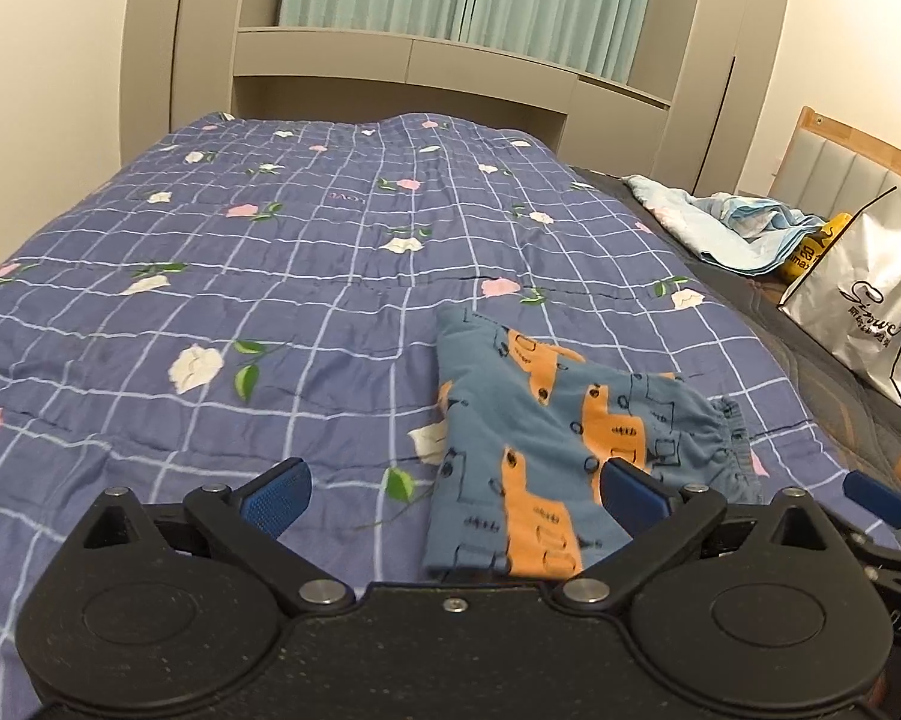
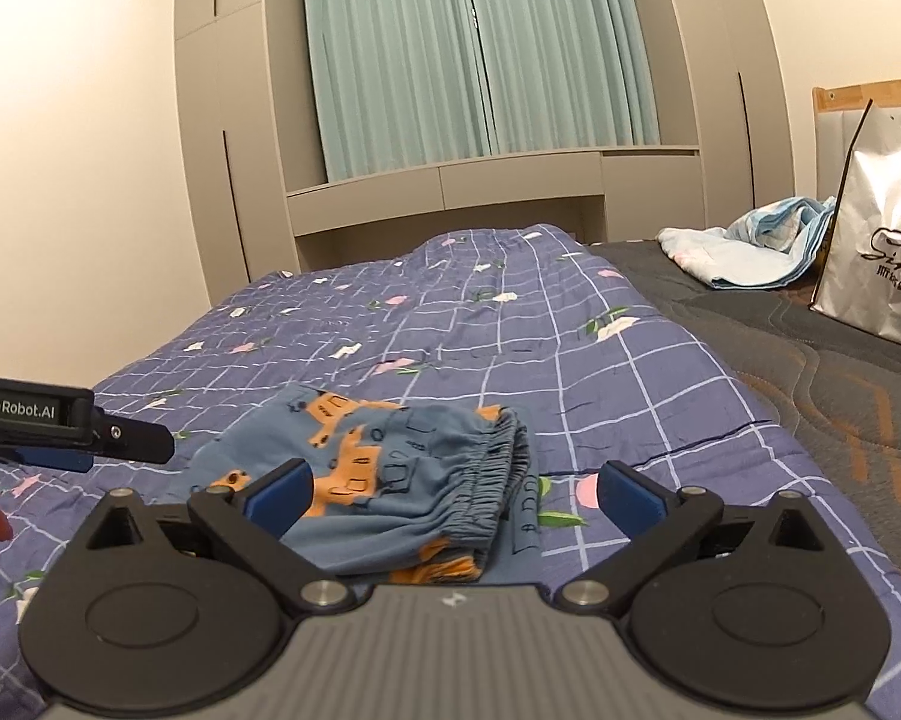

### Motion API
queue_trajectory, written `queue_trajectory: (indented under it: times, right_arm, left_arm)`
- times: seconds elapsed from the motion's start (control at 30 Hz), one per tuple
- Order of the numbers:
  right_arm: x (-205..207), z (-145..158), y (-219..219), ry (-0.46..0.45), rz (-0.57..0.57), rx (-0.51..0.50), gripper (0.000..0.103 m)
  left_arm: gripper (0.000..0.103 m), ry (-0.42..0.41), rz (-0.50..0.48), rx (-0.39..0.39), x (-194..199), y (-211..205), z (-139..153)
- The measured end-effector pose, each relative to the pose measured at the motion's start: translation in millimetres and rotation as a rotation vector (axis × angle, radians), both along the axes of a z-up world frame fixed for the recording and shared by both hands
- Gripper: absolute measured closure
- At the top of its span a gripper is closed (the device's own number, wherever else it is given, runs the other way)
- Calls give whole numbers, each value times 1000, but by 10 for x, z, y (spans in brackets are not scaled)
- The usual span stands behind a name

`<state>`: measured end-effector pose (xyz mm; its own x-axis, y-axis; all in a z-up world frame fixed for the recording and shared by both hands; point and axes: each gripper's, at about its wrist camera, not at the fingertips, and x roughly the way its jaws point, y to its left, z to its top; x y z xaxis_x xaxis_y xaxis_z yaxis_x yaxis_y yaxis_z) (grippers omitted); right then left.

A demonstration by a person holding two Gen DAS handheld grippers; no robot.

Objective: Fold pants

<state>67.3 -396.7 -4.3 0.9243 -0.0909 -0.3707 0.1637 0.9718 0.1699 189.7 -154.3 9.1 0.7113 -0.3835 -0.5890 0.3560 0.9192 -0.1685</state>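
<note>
Small blue pants (image 1: 546, 444) with orange vehicle prints lie folded into a compact stack on the purple checked floral quilt (image 1: 270, 276). In the right wrist view the pants (image 2: 390, 468) show their gathered elastic waistband facing right. My left gripper (image 1: 450, 495) is open and empty, just in front of the pants' left part. My right gripper (image 2: 453, 495) is open and empty, just in front of the waistband side. The left gripper's body shows at the left edge of the right wrist view (image 2: 72, 420).
A white shopping bag (image 1: 864, 306) and a crumpled light blue cloth (image 1: 744, 228) sit on the dark mattress at right. A beige built-in cabinet (image 2: 510, 180) with green curtains stands beyond the bed. A wooden headboard (image 1: 858, 144) is at far right.
</note>
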Motion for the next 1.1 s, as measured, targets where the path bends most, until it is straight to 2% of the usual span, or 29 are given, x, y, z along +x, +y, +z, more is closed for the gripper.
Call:
queue_trajectory:
  times: [0.67, 1.1]
  right_arm:
    - [-706, 302, 553, -63, 22, -71, 0]
    - [-1168, 268, 796, -76, -3, -91, 0]
  left_arm:
    - [1, -73, 45, 5, -882, 672, 73]
    - [1, -87, 60, 4, -1353, 971, -72]
